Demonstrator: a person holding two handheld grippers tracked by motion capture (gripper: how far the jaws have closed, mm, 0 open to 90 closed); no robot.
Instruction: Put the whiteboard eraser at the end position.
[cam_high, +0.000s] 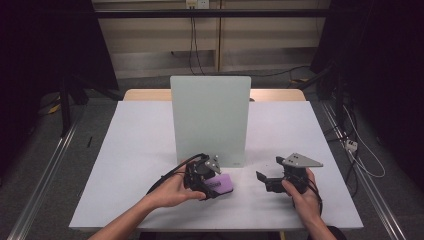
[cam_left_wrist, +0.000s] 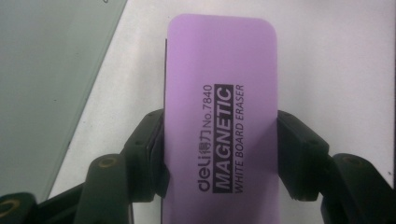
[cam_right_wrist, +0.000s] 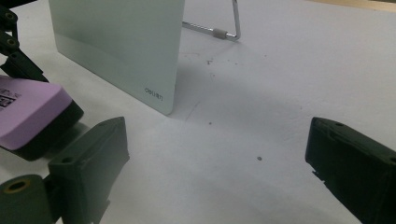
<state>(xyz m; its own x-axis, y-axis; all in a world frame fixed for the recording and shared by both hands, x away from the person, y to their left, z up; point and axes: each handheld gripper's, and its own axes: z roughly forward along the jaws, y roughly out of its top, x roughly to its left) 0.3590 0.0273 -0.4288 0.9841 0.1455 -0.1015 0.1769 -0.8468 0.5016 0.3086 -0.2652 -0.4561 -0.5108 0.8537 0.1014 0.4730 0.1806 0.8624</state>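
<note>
Containers: I see nothing that holds other things; the board and eraser sit over a bare white table (cam_high: 140, 150).
Eraser: a purple magnetic whiteboard eraser (cam_left_wrist: 222, 121) with rounded corners, a dark underside and black print reading "MAGNETIC WHITE BOARD ERASER".
Eraser's place: low over the table, just in front of the upright whiteboard (cam_high: 210, 117), near its lower edge.
Left gripper (cam_high: 206, 181): jaws closed on the eraser's two long sides, pads pressing it.
Right gripper (cam_high: 272, 180): jaws spread wide with bare table between them, holding nothing, well apart from the eraser.
Cut off: the eraser's near end runs out of the left gripper view.
Hard to tell: whether the eraser touches the table.
Behind board: a wire stand (cam_right_wrist: 224, 28), partly hidden.
</note>
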